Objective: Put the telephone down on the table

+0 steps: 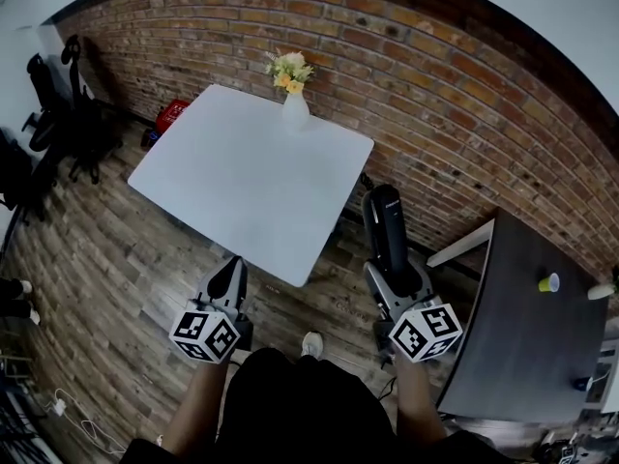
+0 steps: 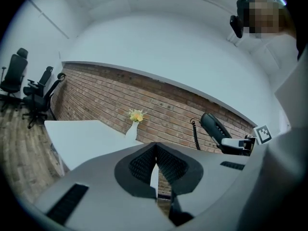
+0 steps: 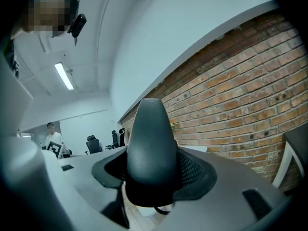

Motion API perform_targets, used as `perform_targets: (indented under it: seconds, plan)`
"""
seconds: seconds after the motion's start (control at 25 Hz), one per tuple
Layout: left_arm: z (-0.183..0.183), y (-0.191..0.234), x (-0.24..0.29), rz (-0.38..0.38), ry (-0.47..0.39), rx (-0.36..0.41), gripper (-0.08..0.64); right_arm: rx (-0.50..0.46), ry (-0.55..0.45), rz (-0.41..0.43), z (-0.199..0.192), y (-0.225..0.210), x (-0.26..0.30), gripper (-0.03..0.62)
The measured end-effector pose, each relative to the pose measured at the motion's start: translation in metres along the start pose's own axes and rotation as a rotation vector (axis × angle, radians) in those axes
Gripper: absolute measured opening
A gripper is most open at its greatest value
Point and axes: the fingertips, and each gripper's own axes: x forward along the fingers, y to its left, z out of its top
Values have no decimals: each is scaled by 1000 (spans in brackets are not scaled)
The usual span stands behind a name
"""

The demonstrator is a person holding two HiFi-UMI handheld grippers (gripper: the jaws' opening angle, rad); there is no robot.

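Observation:
A black telephone handset (image 1: 386, 225) stands up out of my right gripper (image 1: 395, 276), whose jaws are shut on its lower end. In the right gripper view the handset (image 3: 150, 153) fills the gap between the pads. Its coiled cord (image 2: 195, 134) hangs below it in the left gripper view, where the handset (image 2: 215, 127) shows at the right. The white square table (image 1: 253, 176) lies ahead and to the left of the handset. My left gripper (image 1: 226, 280) is held at the table's near edge, jaws shut with nothing between them (image 2: 155, 165).
A white vase of yellow flowers (image 1: 293, 93) stands at the table's far edge against the brick wall (image 1: 464, 95). A dark table (image 1: 532, 327) with a yellow cup (image 1: 548, 282) is at the right. Black office chairs (image 1: 68, 104) stand at the left.

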Motion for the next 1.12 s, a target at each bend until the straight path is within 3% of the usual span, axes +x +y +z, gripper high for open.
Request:
perform_targets:
  seconds: [0.44,0.8,1.12]
  plan:
    - [-11,10,26,36,35,-18,14,24,58,-17,-16,-32,37,272]
    - [-6,13,95,-58,98,-5,14,54,88,-122,-25,-66,86,272]
    - [0,27,162,-140,154,8,14,27,151,-176,-36,-96,150,272]
